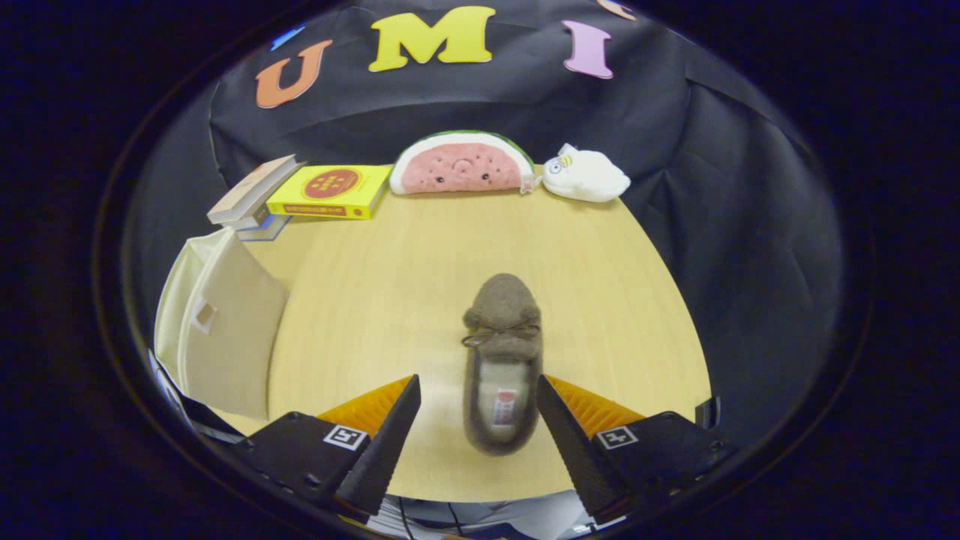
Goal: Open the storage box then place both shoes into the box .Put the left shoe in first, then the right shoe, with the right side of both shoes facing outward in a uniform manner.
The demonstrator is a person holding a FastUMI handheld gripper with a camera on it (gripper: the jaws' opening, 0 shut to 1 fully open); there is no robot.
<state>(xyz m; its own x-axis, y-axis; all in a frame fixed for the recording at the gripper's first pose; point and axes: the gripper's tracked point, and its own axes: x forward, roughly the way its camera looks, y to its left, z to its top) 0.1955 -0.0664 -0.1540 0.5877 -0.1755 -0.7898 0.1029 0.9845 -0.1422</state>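
A round, pale wooden table (420, 277) carries everything here. At its left side stands a cream fabric storage box (225, 330), its front flap hanging and a small label window on the panel. Along the far rim, against the black cloth wall, sit a watermelon-slice plush cushion (461, 166), a yellow hardback book (330, 192) beside a leaning stack of grey-covered books (251, 196), and a small white plush creature (586, 176).

A grey-brown fuzzy moccasin slipper with a bow lace (502, 360) lies flat on the table, toe pointing away toward the cushion. Its heel end sits between the fingers of the gripper (477, 409), closer to the right finger, which seems just beside it, though I cannot tell if it touches. The jaws are spread wide, grasping nothing, and the toe reaches well beyond the fingertips.
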